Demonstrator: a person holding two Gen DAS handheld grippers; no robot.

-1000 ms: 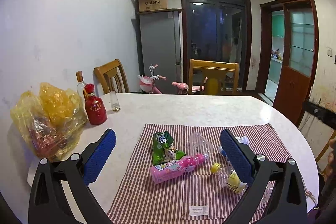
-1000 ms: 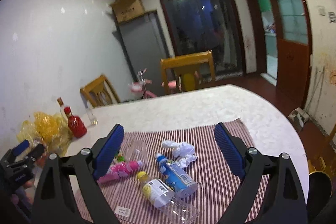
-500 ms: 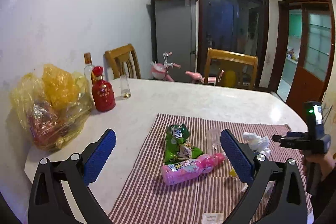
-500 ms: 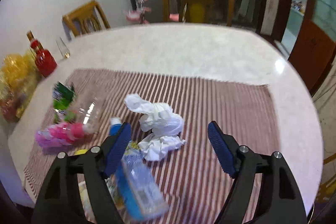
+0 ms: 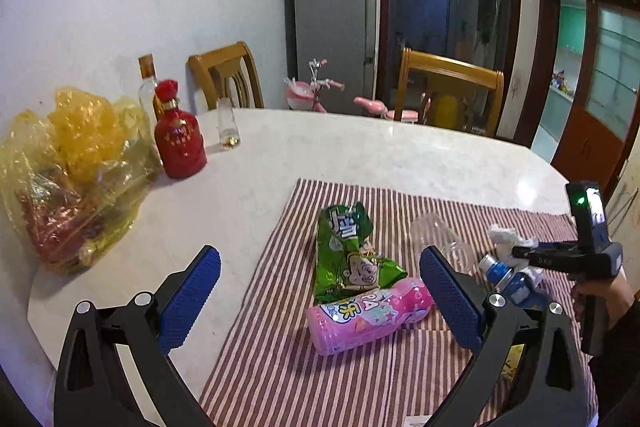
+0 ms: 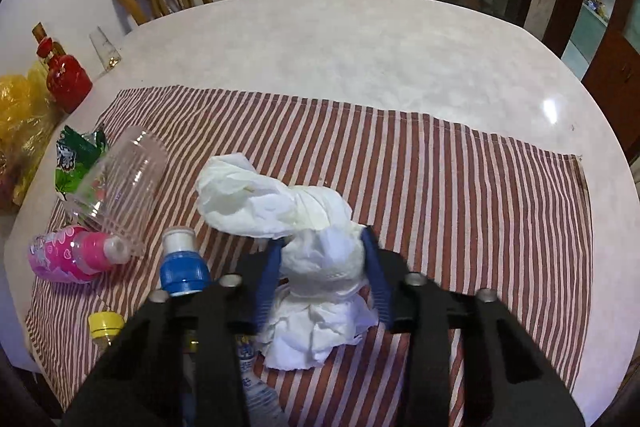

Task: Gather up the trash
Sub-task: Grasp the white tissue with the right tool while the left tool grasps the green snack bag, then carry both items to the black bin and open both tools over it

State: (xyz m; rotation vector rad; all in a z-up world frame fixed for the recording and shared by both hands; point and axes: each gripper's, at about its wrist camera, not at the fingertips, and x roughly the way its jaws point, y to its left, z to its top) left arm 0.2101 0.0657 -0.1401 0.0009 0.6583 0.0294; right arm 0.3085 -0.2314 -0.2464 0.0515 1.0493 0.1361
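Trash lies on a red-striped cloth (image 6: 460, 171): crumpled white tissue (image 6: 272, 199), a clear plastic cup (image 6: 120, 183) on its side, a pink bottle (image 5: 368, 315), a green snack wrapper (image 5: 348, 251), a blue-capped bottle (image 6: 182, 263) and a yellow-capped bottle (image 6: 105, 323). My right gripper (image 6: 322, 259) is down on the cloth, its blue pads closed around the near lump of tissue. It also shows in the left wrist view (image 5: 520, 251). My left gripper (image 5: 320, 291) is open and empty, above the pink bottle and wrapper.
A yellow plastic bag (image 5: 64, 171) full of wrappers sits at the table's left edge, beside a red bottle (image 5: 178, 143), a clear bottle (image 5: 146, 87) and a small glass (image 5: 228, 127). Two wooden chairs (image 5: 448, 91) stand behind the white round table (image 5: 360, 151).
My right gripper has dropped down onto the cloth and closed from wide open onto the tissue. My left gripper has shifted a little closer to the pink bottle and stayed open.
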